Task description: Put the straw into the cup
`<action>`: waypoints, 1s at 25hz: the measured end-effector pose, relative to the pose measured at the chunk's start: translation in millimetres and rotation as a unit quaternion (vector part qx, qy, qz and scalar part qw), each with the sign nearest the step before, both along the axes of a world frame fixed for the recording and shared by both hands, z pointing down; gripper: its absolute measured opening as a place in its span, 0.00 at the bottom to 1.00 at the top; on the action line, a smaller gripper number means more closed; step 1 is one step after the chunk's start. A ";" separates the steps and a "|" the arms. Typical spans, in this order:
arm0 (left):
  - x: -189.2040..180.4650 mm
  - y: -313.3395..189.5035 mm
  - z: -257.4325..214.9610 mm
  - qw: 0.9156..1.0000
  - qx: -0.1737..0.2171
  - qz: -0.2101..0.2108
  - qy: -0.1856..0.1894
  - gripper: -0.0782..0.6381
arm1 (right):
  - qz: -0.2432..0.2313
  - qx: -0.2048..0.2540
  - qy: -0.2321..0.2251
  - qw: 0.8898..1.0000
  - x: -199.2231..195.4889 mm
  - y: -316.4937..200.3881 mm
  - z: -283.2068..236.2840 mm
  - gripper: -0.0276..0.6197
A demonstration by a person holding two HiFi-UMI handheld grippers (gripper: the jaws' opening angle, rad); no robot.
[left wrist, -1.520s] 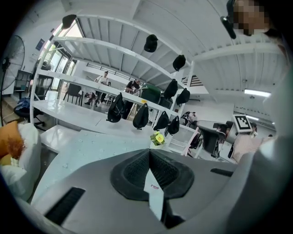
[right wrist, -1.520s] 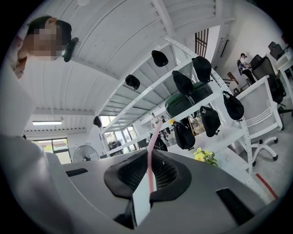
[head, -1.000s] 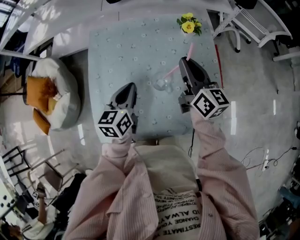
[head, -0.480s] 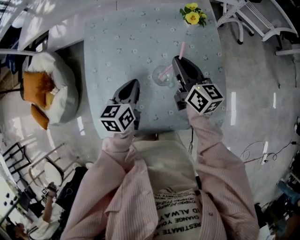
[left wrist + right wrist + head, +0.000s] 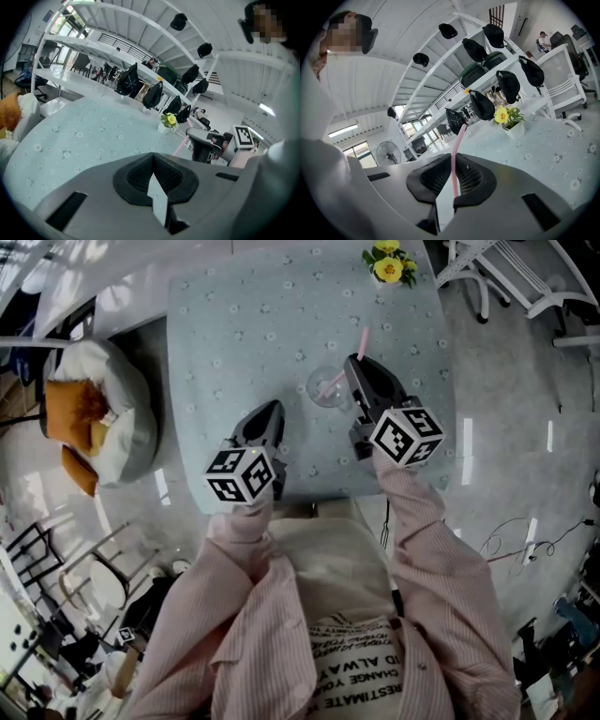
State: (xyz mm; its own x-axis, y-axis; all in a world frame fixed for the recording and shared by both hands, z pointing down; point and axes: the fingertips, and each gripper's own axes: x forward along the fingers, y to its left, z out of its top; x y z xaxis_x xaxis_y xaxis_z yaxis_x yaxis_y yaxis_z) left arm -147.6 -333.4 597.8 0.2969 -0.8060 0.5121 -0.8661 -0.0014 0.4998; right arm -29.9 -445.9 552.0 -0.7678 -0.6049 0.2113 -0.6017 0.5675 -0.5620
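Step in hand, as I judge it: lowering straw into cup.
- My right gripper (image 5: pixel 355 369) clenched on pink straw (image 5: pixel 453 164). Pads pinch it partway along, upper end pokes above jaws.
- Clear cup (image 5: pixel 326 390) upright on flowered table (image 5: pixel 234 324), just beside right gripper's tip.
- Straw's lower end seems inside cup rim. Glass is clear and small in head view, so can't say if it reaches bottom.
- My left gripper (image 5: pixel 153 180) closed on nothing, hovers over near part of table, apart from cup.

Next move: ease straw down until it rests, then release pads without tipping cup.
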 end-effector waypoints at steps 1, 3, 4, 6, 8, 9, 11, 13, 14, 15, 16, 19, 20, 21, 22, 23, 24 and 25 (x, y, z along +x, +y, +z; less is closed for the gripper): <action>0.0 0.2 0.0 1.000 0.000 0.000 0.000 0.11 | 0.002 -0.002 -0.001 1.000 0.8 -0.4 0.3 0.08; 0.3 0.3 -0.3 1.000 0.000 -0.001 0.001 0.11 | 0.004 -0.004 0.000 1.000 1.7 -1.1 1.0 0.08; 0.3 0.6 -0.4 1.000 0.001 -0.001 0.001 0.11 | 0.004 -0.004 0.001 1.000 1.6 -0.8 1.5 0.08; -0.1 1.3 -0.4 1.000 0.001 -0.002 0.001 0.11 | 0.003 -0.006 0.002 1.000 1.0 0.4 2.7 0.08; -0.6 2.1 -0.7 1.000 0.002 -0.001 0.001 0.11 | 0.002 -0.011 0.004 1.000 0.1 1.9 4.7 0.13; -0.8 2.5 -1.0 1.000 0.002 0.000 0.000 0.11 | 0.003 -0.014 0.006 1.000 -0.2 2.8 6.0 0.19; -1.0 3.4 -2.0 1.000 0.004 0.001 -0.002 0.11 | 0.003 -0.020 0.011 1.000 -0.4 5.0 8.6 0.22; -0.8 4.0 -3.3 1.000 0.006 0.002 -0.003 0.11 | 0.002 -0.024 0.016 1.000 0.4 7.6 11.5 0.23; -0.6 4.4 -3.9 1.000 0.007 0.002 -0.003 0.11 | 0.002 -0.026 0.018 0.999 1.2 8.9 12.9 0.23; -0.4 4.8 -4.8 1.000 0.008 0.002 -0.003 0.11 | 0.002 -0.029 0.020 0.999 2.4 10.3 14.1 0.23; -0.2 5.2 -5.9 1.000 0.009 0.003 -0.003 0.11 | 0.004 -0.031 0.022 0.999 3.8 11.6 15.2 0.24; 0.4 5.9 -10.5 1.000 0.015 0.006 -0.003 0.11 | 0.008 -0.040 0.030 0.999 10.0 16.1 18.7 0.24; 0.8 6.3 -12.5 1.000 0.017 0.007 -0.003 0.11 | 0.009 -0.043 0.035 0.998 12.6 18.3 20.1 0.24; 1.4 6.8 -14.9 1.000 0.020 0.009 -0.004 0.11 | 0.008 -0.044 0.043 0.998 15.4 21.2 21.2 0.23; 2.2 7.4 -17.8 1.000 0.024 0.012 -0.005 0.11 | 0.007 -0.043 0.052 0.998 18.3 24.4 21.7 0.23; 3.3 8.0 -21.2 0.999 0.029 0.016 -0.007 0.11 | 0.005 -0.038 0.063 0.997 21.0 27.8 21.2 0.22; 4.7 8.4 -25.1 0.999 0.035 0.022 -0.010 0.11 | 0.003 -0.031 0.070 0.997 23.2 31.2 19.4 0.20; 6.1 8.6 -29.4 0.999 0.042 0.027 -0.014 0.11 | 0.000 -0.024 0.075 0.997 25.0 34.5 16.7 0.16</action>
